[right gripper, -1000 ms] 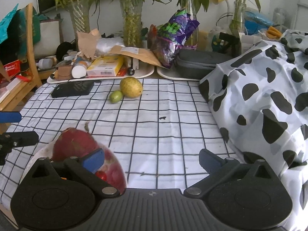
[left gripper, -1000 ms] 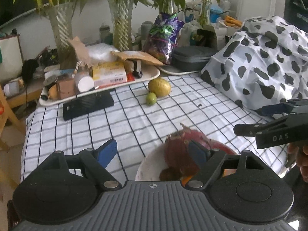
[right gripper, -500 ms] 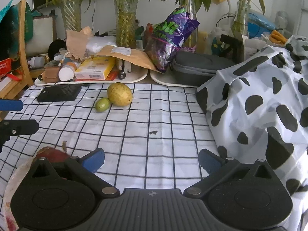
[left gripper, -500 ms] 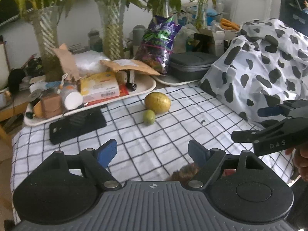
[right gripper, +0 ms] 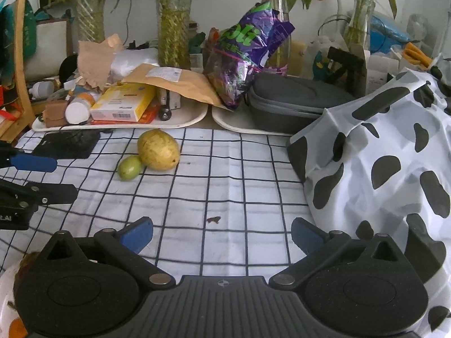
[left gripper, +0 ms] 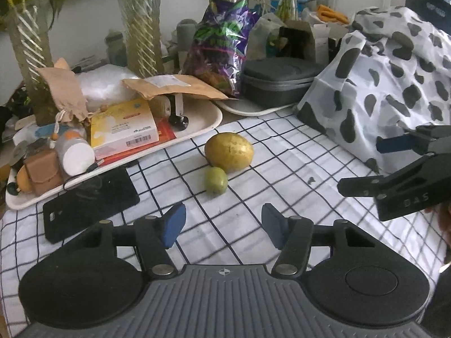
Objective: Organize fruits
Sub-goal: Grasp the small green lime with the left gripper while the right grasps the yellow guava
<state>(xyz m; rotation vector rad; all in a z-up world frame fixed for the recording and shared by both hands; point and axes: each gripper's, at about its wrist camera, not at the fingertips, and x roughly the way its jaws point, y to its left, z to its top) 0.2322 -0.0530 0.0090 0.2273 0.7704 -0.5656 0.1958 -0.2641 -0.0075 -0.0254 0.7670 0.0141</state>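
Left wrist view: left gripper low over checked tablecloth, jaws parted with nothing between them, just been closing in. Yellow mango ahead on the cloth, long axis lying left-right; small green fruit touching its near side. Black phone flat to the left; cluttered white tray borders the far edge. Cow-print cloth walls off the right. Right gripper hovering at right edge.

Right wrist view: right gripper jaws wide apart, empty. Bare cloth ahead, open up to the mango and green fruit at far left. Plate rim at lower left corner.
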